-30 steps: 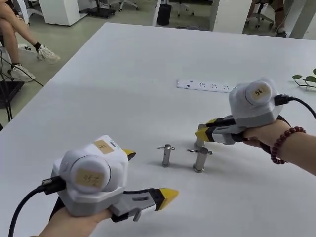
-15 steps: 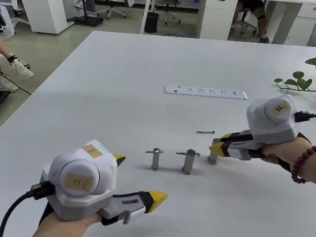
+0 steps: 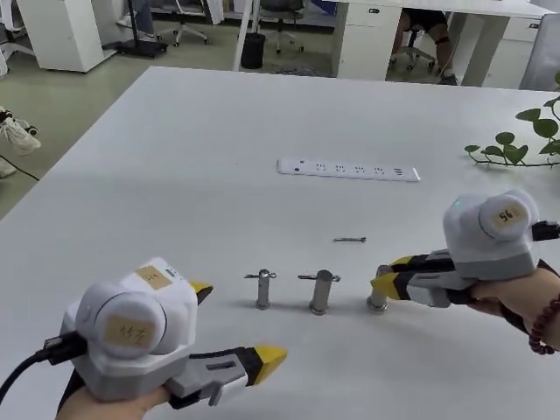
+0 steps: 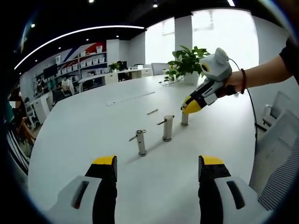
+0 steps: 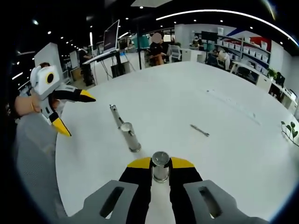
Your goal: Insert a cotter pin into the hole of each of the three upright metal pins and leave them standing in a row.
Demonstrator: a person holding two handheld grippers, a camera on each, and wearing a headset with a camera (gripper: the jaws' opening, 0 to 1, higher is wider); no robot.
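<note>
Three upright metal pins stand in a row on the white table (image 3: pixel 175 175). The left pin (image 3: pixel 263 290) and the middle pin (image 3: pixel 321 292) each carry a cotter pin through the top. My right gripper (image 3: pixel 383 282) is shut on the right pin (image 3: pixel 378 300); in the right gripper view that pin (image 5: pixel 160 166) sits between the yellow jaws. A loose cotter pin (image 3: pixel 349 239) lies flat on the table behind the row, also seen as the loose cotter pin (image 5: pixel 199 130). My left gripper (image 3: pixel 234 322) hovers open in front of the row, holding nothing, a little short of the left pin (image 4: pixel 140 143).
A white power strip (image 3: pixel 348 170) lies further back on the table. A green plant (image 3: pixel 516 144) trails in at the far right edge. Office chairs and desks stand on the floor beyond the table.
My right gripper has carried the third pin to the right and forward, into line with the other two. The loose cotter pin now shows on the table behind. The left gripper has barely moved.
</note>
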